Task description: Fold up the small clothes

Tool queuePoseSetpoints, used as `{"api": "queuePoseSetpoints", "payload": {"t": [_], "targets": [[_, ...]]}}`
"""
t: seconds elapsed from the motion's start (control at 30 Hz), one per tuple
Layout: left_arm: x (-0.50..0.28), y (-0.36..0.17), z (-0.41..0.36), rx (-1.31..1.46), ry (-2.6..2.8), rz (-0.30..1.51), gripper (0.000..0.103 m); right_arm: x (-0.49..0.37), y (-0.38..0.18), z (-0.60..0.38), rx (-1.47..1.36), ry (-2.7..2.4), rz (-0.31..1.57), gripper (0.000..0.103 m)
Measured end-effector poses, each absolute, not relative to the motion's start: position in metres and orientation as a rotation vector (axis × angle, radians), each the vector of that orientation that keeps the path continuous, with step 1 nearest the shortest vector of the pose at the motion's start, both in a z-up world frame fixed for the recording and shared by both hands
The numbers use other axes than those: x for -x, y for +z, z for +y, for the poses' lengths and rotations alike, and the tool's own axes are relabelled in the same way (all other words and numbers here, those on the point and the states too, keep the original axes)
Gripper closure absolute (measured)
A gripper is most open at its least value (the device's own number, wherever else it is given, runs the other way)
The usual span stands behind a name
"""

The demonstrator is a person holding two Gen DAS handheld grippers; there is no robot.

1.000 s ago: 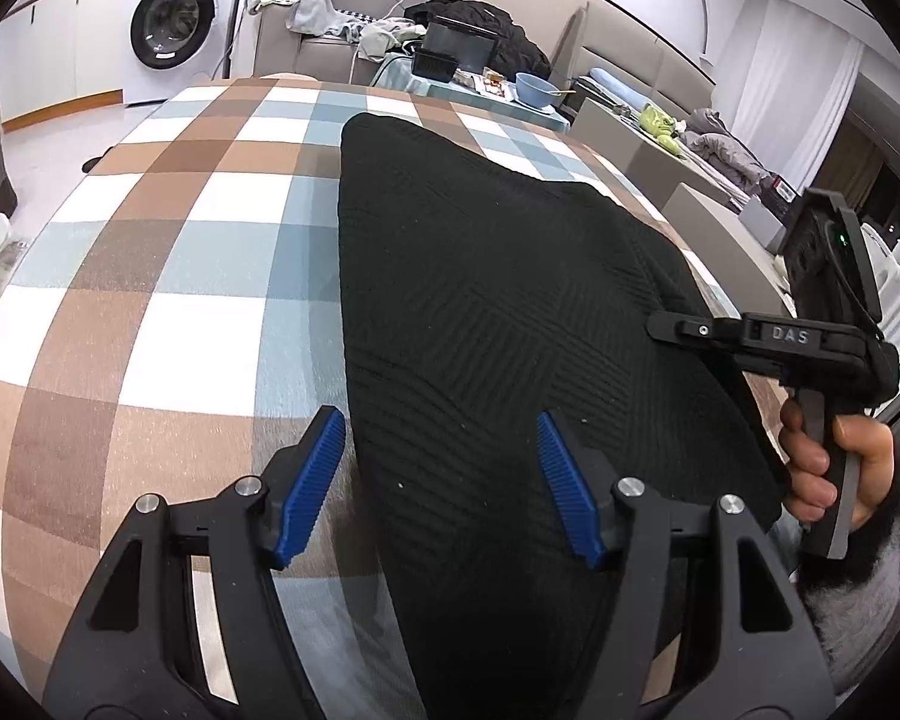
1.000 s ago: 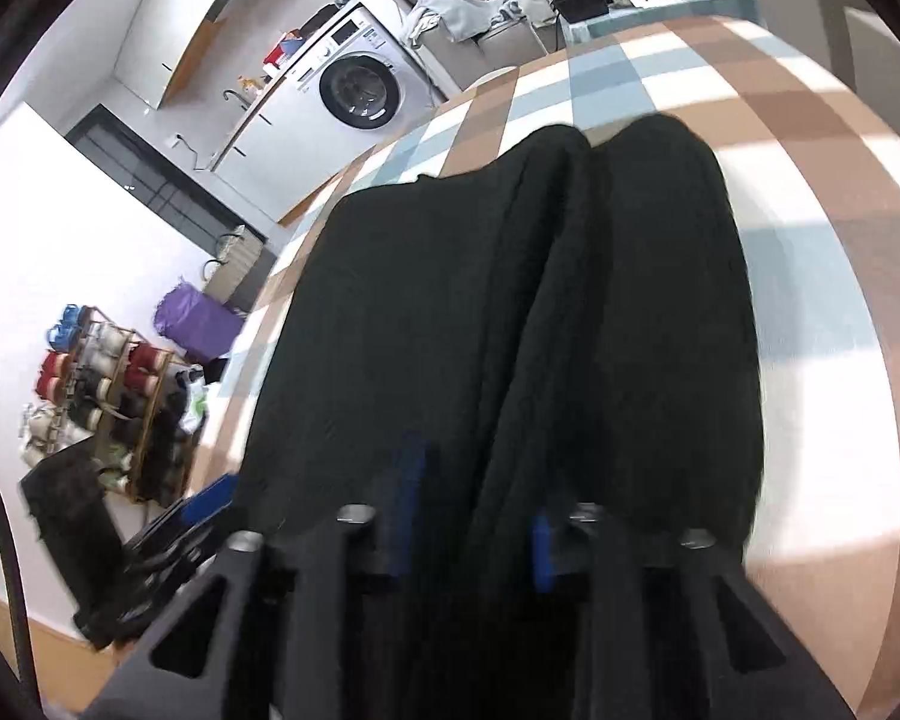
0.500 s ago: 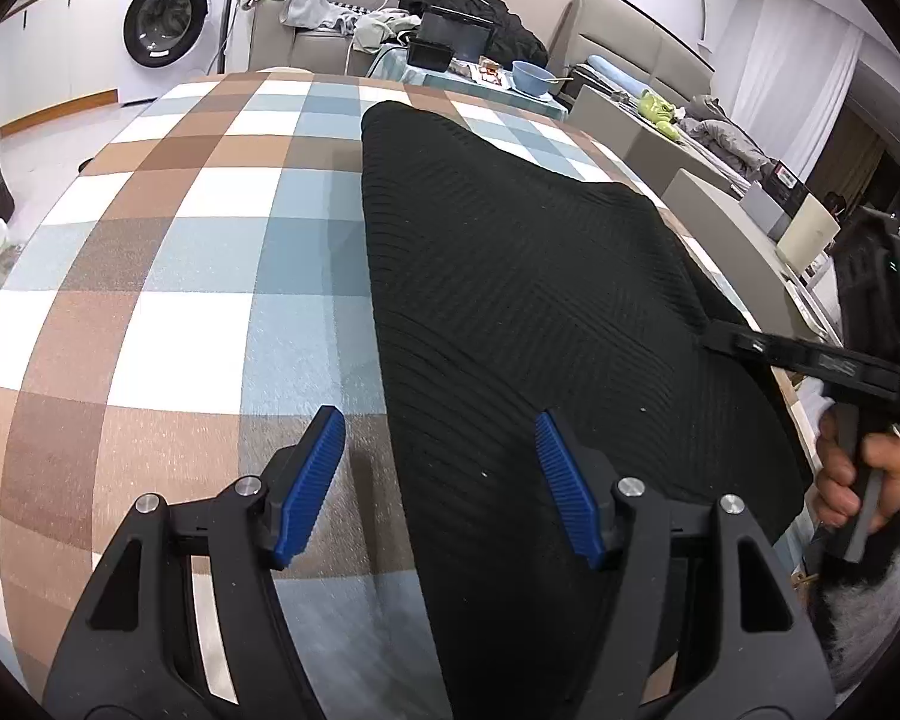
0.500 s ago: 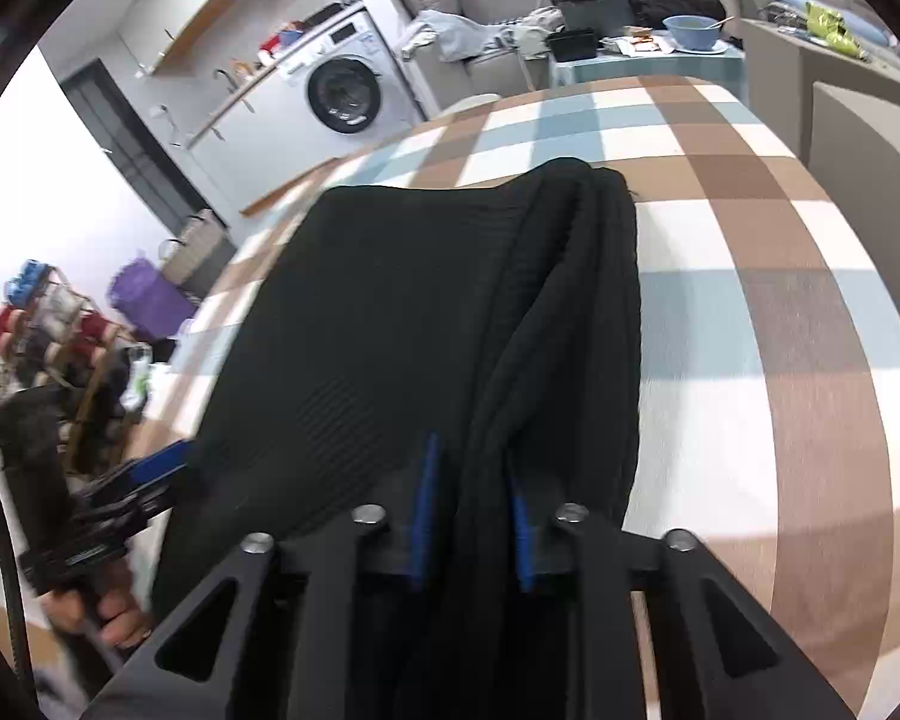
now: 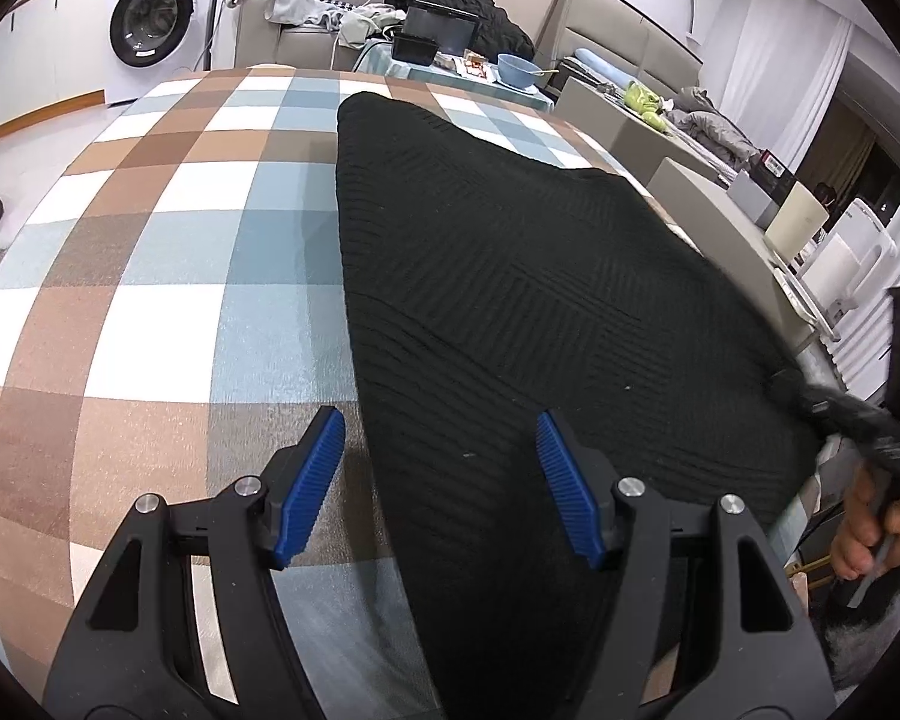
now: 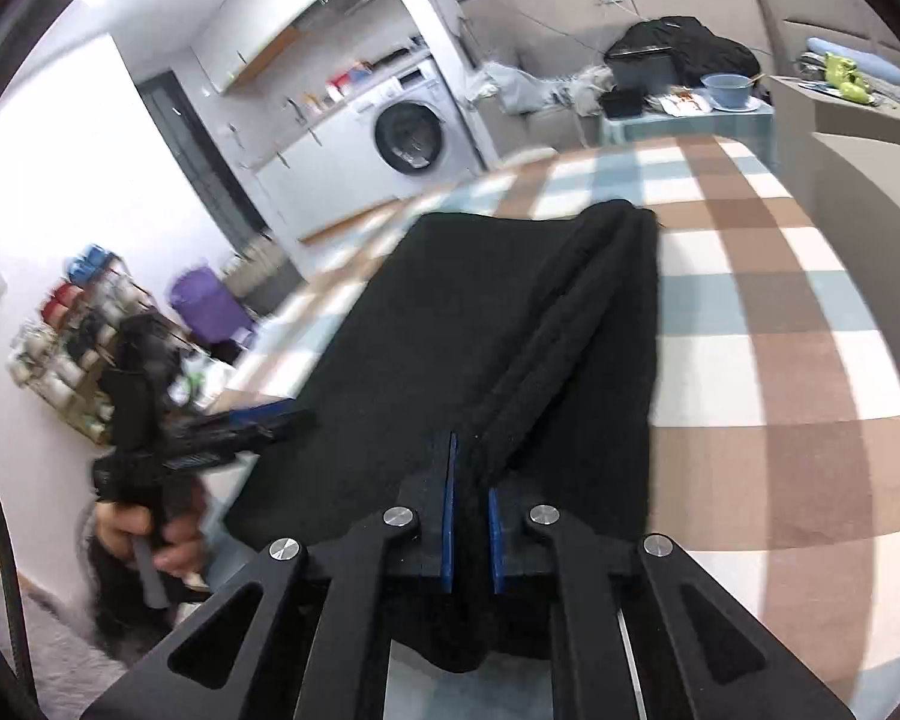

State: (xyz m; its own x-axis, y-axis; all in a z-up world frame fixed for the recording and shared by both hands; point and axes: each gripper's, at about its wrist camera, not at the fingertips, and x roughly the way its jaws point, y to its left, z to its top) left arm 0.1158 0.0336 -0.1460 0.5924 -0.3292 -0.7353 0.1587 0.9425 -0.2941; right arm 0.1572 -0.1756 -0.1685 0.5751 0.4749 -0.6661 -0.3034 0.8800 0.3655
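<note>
A black knitted garment [image 5: 510, 276] is spread on the checked table [image 5: 150, 252]. One gathered edge is pinched between the nearly closed jaws of the right gripper [image 6: 468, 534], presumably to carry a fold across. The left gripper [image 5: 438, 480] is held wide open and empty above the near hem.

We see the right gripper [image 6: 467, 525] pull its pinched fold of the black knit garment [image 6: 486, 324] farther right, spreading it wider.

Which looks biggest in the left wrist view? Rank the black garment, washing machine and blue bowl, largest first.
1. black garment, by far.
2. washing machine.
3. blue bowl.
The machine and bowl stand far back, so this ranks apparent size only.
</note>
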Motion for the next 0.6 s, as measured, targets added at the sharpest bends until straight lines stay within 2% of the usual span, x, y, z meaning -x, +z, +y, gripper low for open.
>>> {"api": "queuePoseSetpoints", "payload": {"t": [0.1,0.23,0.27,0.4,0.43,0.47,0.53,0.6], "targets": [[-0.116,-0.146,0.035,0.208,-0.281,0.9,0.039,-0.17,-0.193,-0.181,-0.208,0.398,0.968,0.093],[-0.118,-0.146,0.035,0.2,-0.287,0.904,0.039,-0.18,-0.186,-0.193,-0.312,0.452,0.94,0.079],[-0.119,-0.146,0.034,0.197,-0.287,0.905,0.039,-0.187,-0.186,-0.194,-0.327,0.442,0.943,0.079],[-0.123,-0.145,0.034,0.193,-0.282,0.91,0.039,-0.226,-0.195,-0.19,-0.37,0.432,0.963,0.08],[-0.122,-0.145,0.034,0.194,-0.281,0.911,0.039,-0.237,-0.194,-0.186,-0.353,0.418,0.961,0.088],[-0.122,-0.145,0.034,0.193,-0.276,0.913,0.039,-0.238,-0.188,-0.184,-0.344,0.424,0.94,0.092],[-0.121,-0.145,0.036,0.191,-0.269,0.915,0.039,-0.23,-0.169,-0.183,-0.327,0.472,0.791,0.094],[-0.12,-0.146,0.037,0.194,-0.267,0.919,0.039,-0.225,-0.164,-0.175,-0.17,0.32,0.794,0.094]]}}
